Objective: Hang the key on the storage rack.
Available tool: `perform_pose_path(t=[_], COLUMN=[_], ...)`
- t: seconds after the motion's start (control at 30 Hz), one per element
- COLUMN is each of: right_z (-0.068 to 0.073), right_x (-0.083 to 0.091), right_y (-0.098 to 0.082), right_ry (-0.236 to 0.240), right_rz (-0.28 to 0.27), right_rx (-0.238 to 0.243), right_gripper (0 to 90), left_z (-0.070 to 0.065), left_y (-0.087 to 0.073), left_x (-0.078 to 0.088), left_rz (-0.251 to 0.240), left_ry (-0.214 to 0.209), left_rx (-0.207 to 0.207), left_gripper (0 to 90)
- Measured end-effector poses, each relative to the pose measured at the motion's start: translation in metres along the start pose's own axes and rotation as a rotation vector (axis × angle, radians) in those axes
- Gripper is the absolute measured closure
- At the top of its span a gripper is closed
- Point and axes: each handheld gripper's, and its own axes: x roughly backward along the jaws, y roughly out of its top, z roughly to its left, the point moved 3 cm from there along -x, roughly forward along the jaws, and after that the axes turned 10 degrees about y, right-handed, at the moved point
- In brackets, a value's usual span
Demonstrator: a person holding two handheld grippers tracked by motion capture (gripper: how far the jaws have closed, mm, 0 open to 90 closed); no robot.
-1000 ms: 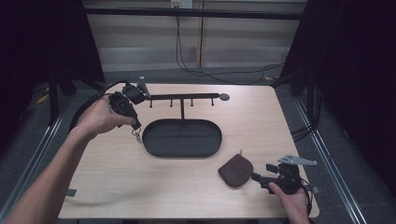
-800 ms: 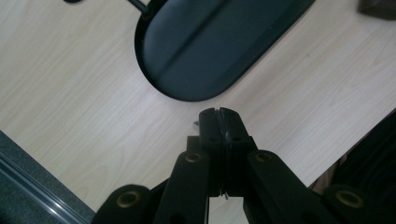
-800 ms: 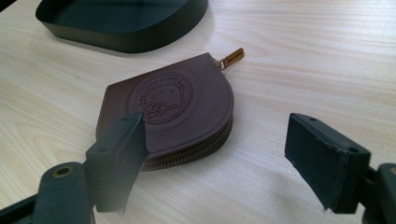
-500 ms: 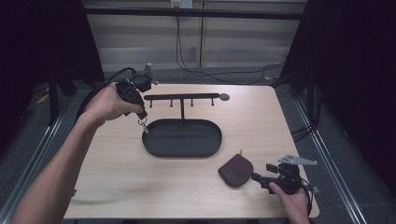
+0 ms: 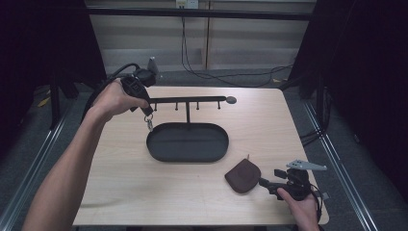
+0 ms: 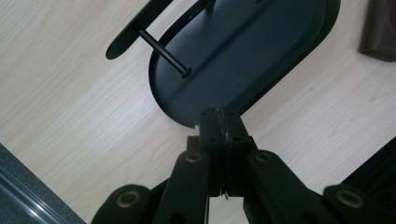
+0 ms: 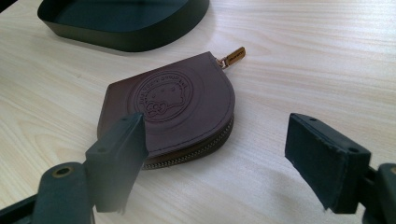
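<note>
Wooden table (image 5: 120, 183), Hello Kitty-embossed pouch (image 7: 173, 116).

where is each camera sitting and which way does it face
High view: above the person's edge of the table, facing forward and down; both forearms, left gripper holding a key ring, right gripper.
Left gripper view: on the raised left gripper, looking down past shut jaws at the tray and its hook bar.
Right gripper view: on the low right gripper, looking level across the table past open jaws at the pouch.
Shared: tray and pouch appear in all three.
</note>
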Motion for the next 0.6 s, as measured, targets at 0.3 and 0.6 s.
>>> perform_pose_path(t=[0.3,0.6], right_z=[0.0,0.0], right_x=[0.0,0.0], right_y=[0.0,0.0], right_ry=[0.002,0.008], right_rz=[-0.001,0.002], right_rx=[-0.001,0.007], right_gripper=[21.0,21.0], left_z=[0.004,0.007], left_y=[0.01,0.017], left_x=[-0.008,-0.014], left_rz=[-0.007,-0.011], left_ry=[0.003,0.006], left_rx=[0.017,0.035], left_gripper=[89.6,89.6])
